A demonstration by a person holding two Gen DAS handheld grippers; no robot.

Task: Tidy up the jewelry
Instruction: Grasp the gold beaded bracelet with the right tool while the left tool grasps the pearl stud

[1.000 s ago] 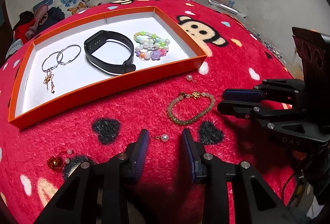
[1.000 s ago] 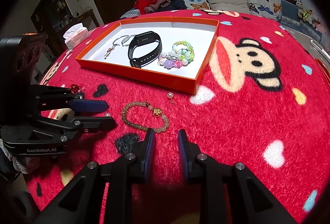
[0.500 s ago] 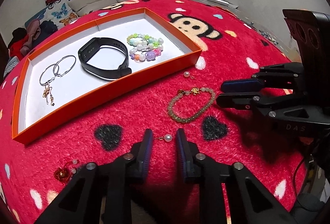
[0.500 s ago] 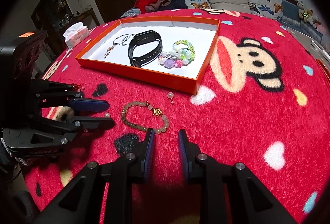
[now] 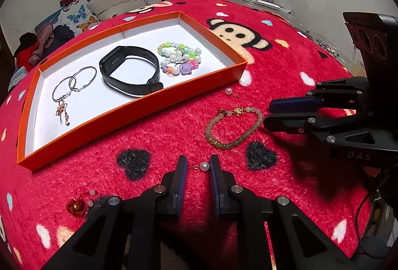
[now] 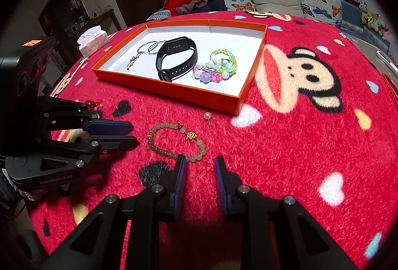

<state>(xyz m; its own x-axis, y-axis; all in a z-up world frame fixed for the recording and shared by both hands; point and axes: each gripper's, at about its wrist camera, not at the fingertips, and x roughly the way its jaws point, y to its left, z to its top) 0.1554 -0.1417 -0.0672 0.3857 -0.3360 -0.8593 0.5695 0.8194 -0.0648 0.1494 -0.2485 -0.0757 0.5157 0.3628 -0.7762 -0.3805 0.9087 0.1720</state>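
left wrist view, left tongs (image 5: 198,166) closing around pearl earring (image 5: 204,166)

Pearl earring (image 5: 204,166) on red blanket (image 5: 174,135), green bead bracelet (image 5: 233,128) beyond

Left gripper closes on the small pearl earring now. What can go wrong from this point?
1. The left gripper is closing on a tiny pearl earring lying in fluffy red blanket; it may squirt out or sink into the pile.
2. Pads might catch only the thin post, so it could drop before the orange tray.
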